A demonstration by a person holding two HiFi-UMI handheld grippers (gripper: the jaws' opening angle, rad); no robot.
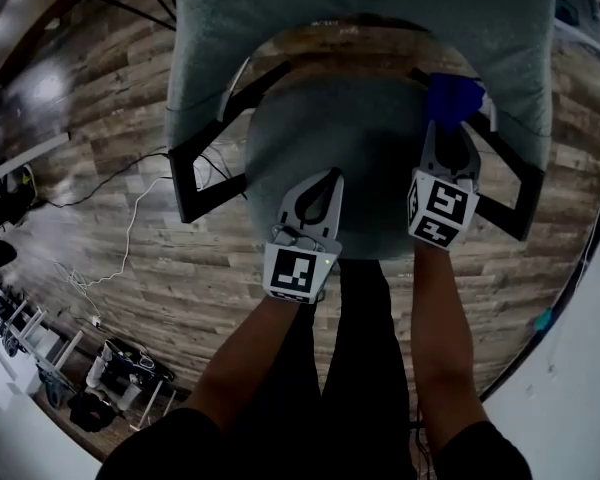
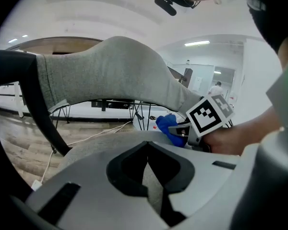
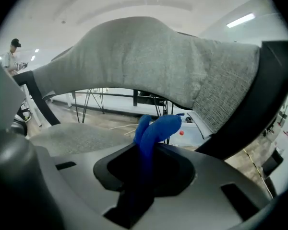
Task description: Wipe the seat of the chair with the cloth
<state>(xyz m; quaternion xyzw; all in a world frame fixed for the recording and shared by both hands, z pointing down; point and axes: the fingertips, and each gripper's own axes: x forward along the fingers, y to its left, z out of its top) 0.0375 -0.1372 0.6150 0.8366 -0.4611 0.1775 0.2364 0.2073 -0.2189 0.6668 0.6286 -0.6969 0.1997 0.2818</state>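
Right claw (image 1: 450,133) is pinching the bunched blue cloth (image 1: 452,98) at 2 o'clock on the grey fabric chair seat (image 1: 330,118), left claw (image 1: 330,178) idling shut and empty; firm overlapping strokes advised.

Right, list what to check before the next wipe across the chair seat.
1. Cloth held: ok. The right gripper is shut on the cloth.
2. Cloth touching the seat: cannot tell. It sits near the seat's right rear edge.
3. Left gripper out of the wiping path: probably not ok. It is shut, empty, over the seat's front middle.
4. Cable away from the person's legs: ok. It lies on the floor to the left of the chair.
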